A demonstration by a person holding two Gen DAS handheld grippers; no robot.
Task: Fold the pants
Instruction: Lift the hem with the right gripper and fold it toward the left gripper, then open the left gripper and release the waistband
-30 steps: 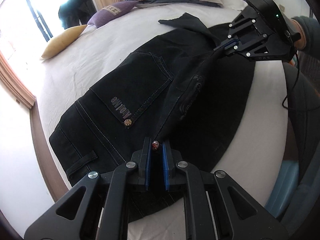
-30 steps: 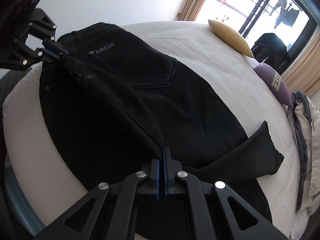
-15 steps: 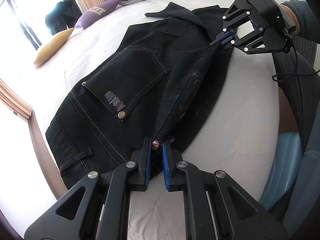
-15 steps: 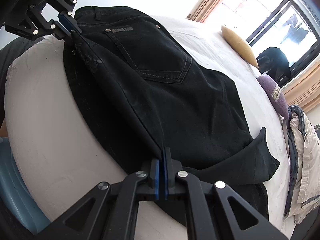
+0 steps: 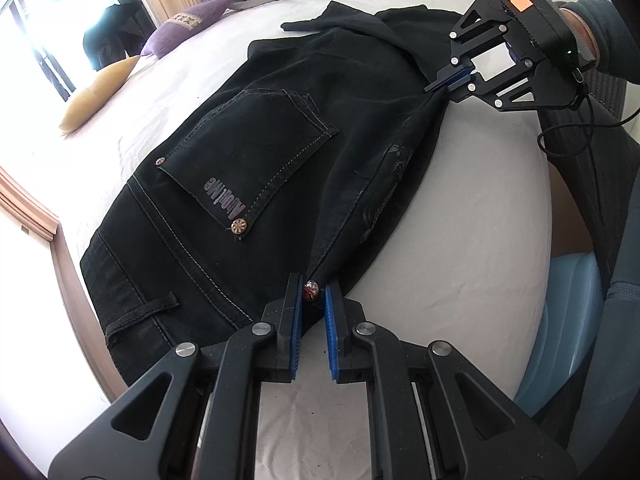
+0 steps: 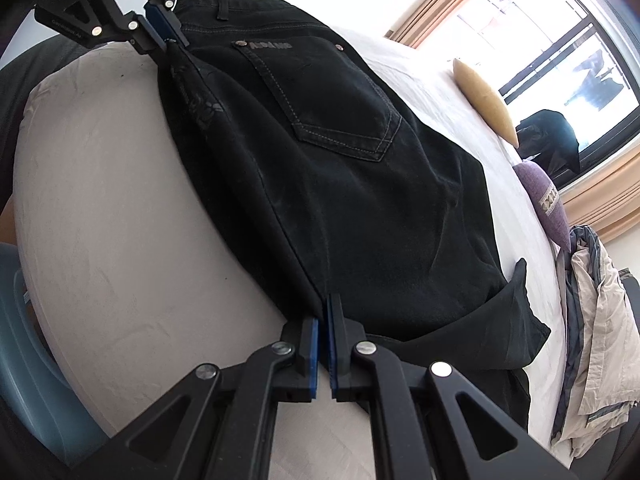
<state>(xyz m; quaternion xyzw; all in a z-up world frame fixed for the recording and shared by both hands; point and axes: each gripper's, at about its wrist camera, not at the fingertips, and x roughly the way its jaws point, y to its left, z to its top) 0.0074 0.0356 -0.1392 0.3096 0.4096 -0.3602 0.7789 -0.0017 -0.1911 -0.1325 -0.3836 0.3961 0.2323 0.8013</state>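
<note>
Black denim pants (image 5: 256,168) lie on the bed (image 5: 460,216), halved lengthwise. Left tool (image 5: 312,300) pinches the waist corner, right tool (image 6: 323,320) the leg edge. Next: lay flat, release, fold crosswise.

Yellow pillow (image 5: 98,94), purple cushion (image 5: 188,26), bed (image 5: 472,200)

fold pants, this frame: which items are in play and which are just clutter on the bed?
In play:
- black pants
- left claw, shut on the pants' edge at a rivet
- right claw, shut on the same edge further along

Clutter:
- yellow cushion
- purple cushion
- piled bedding
- dark garment by the window
</note>
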